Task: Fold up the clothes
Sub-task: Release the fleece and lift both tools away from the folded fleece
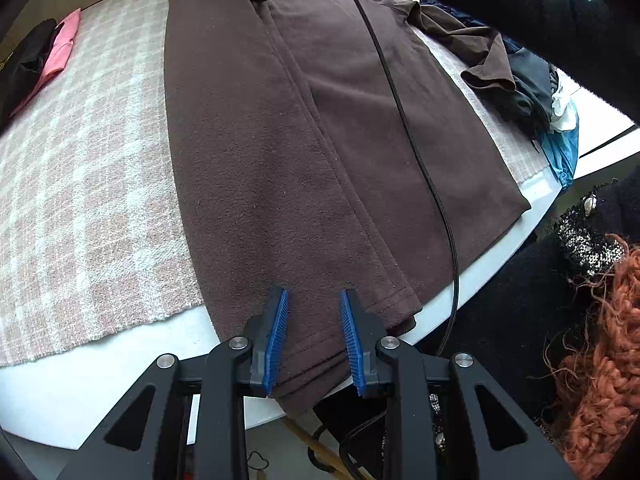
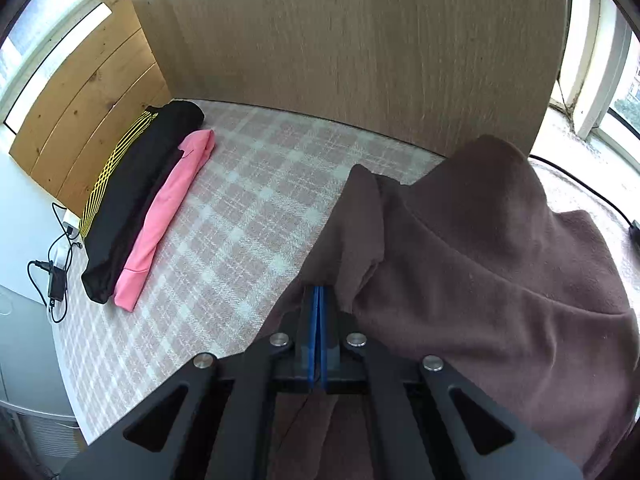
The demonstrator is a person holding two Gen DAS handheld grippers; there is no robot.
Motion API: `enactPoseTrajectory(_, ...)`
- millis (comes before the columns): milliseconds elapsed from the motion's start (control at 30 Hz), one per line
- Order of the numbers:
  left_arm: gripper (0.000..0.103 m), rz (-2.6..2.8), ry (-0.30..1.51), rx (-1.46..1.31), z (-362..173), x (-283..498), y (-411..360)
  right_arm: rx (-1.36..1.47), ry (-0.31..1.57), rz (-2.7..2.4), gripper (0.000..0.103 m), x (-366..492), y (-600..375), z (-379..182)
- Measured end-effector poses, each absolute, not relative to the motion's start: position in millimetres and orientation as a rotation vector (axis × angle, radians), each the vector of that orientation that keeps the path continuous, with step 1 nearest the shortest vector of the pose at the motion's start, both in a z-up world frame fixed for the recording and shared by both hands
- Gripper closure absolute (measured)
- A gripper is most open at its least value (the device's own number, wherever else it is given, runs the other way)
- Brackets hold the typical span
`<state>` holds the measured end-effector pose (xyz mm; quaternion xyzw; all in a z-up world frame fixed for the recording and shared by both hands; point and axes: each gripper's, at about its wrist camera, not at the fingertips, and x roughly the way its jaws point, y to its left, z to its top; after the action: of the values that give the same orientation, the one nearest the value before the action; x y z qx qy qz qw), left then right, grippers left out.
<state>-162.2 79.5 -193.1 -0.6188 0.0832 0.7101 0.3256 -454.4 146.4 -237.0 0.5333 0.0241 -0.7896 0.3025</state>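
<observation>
We find no words, numbers, labels or brand names that can be read in either view. The nearest thing to a mark is a pattern of yellow curved lines on the folded black garment (image 2: 136,196), far to the left of the right tongs (image 2: 319,300), and it forms no letters.

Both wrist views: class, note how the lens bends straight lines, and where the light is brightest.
Left wrist view: the table edge bows into a curve, corners go black, and the window strip at right is blown out. Right wrist view: the wooden panel bulges, both windows glare white, while the brown garment stays evenly lit and sharp.
</observation>
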Motion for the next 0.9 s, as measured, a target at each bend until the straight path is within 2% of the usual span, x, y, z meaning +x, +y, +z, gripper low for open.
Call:
enactPoseTrajectory(133,0.078,1.925,0.177,-1.585,-180,-168,74,1.335,0.04,-2.038,0.101,-420,159,-213)
enactPoseTrajectory(200,0.078,1.926,0.137,-1.585,-182,-172,74,1.337,0.097,-2.012,0.099,-404,153,-225)
enactPoseTrajectory(300,0.079,1.892,0.211,-1.599,-194,-164,81,1.36,0.204,-1.995,0.099,-389,142,-254)
enactPoseTrajectory(433,0.079,1.875,0.232,-1.64,-183,-150,78,1.409,0.061,-1.996,0.097,-380,160,-232)
enactPoseTrajectory(533,0.079,1.95,0.177,-1.604,-168,-149,68,1.353,0.047,-1.911,0.094,-329,172,-213)
enactPoseTrajectory(633,0.079,1.968,0.129,-1.583,-172,-155,78,1.381,0.035,-1.8,0.089,-276,175,-233)
enactPoseTrajectory(800,0.078,1.88,0.241,-1.584,-191,-139,109,1.358,0.226,-1.838,0.087,-224,168,-264)
enactPoseTrajectory(900,0.078,1.874,0.302,-1.568,-183,-127,108,1.431,0.107,-1.85,0.087,-235,196,-237)
